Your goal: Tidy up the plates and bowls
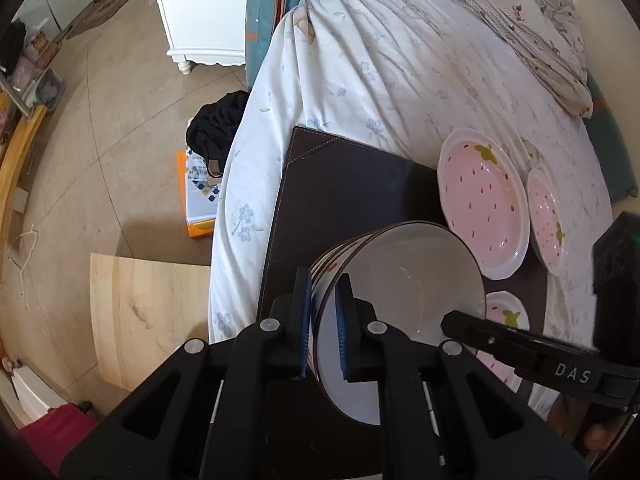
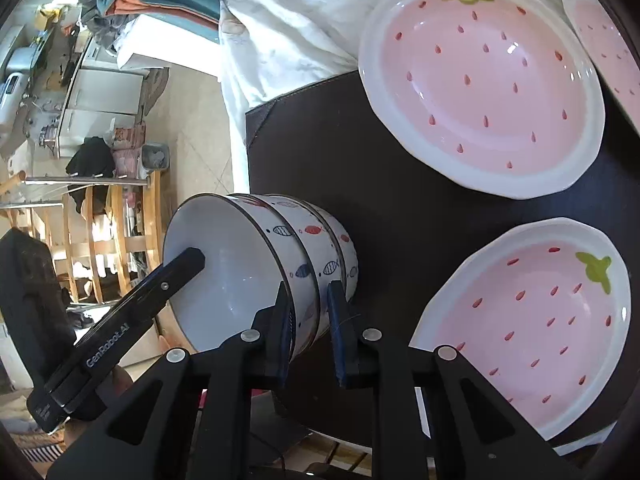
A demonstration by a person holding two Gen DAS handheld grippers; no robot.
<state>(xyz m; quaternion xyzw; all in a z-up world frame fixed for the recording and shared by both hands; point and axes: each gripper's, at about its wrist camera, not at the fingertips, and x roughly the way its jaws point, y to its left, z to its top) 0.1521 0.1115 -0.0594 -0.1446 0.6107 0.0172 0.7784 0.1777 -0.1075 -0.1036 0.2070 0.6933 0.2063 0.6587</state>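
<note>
Both grippers clamp the bowl stack
Left gripper (image 1: 325, 326) and right gripper (image 2: 308, 330) grasp the bowls (image 2: 256, 268), tipped sideways over the dark mat (image 2: 360, 184).

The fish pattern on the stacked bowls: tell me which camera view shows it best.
The right wrist view. There the stacked bowls turn their outer walls to the lens, so the red and blue fish are plain. In the left wrist view the bowls show mostly the white inside, with only a sliver of patterned wall beside the left gripper.
</note>
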